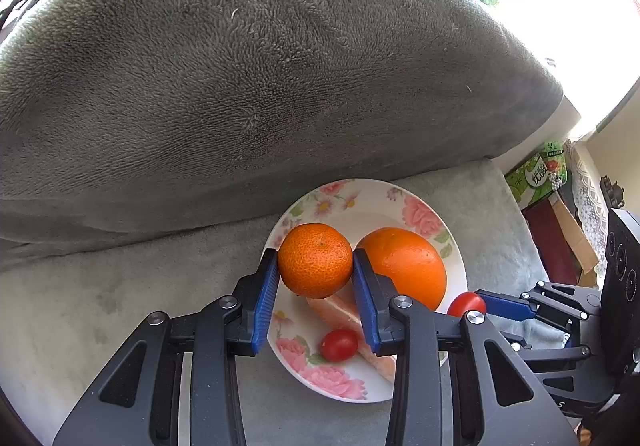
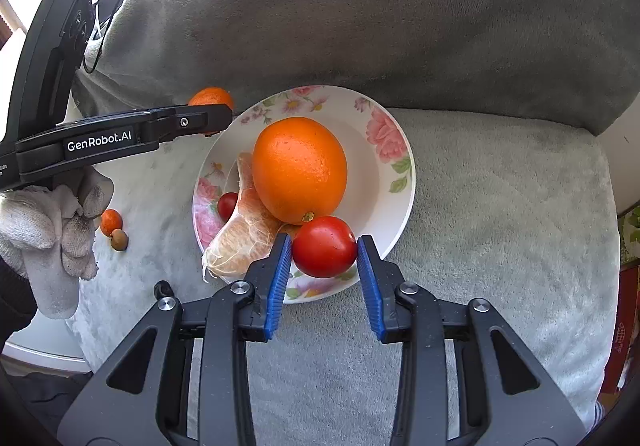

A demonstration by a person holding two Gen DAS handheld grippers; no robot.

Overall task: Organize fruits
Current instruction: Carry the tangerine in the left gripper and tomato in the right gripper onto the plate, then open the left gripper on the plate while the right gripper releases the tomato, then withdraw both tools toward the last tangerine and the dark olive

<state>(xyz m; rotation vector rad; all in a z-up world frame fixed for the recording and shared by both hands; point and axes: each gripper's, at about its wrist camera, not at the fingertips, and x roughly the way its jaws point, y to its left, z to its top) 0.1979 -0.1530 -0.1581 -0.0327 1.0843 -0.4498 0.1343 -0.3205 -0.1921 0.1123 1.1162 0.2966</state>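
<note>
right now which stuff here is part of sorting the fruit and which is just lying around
Part of the job:
- mandarin in the left gripper
- tomato in the right gripper
- floral plate
- big orange
- peeled segments
- cherry tomato
- two small fruits off the plate

Lying about:
- grey cushion
- green packets

White plate (image 2: 400, 202) with pink roses, bright orange mandarin (image 1: 315, 260) and orange (image 2: 299, 170), red tomato (image 2: 325, 246), grey fleece cover (image 1: 256, 78), blue pads (image 2: 279, 284).
</note>
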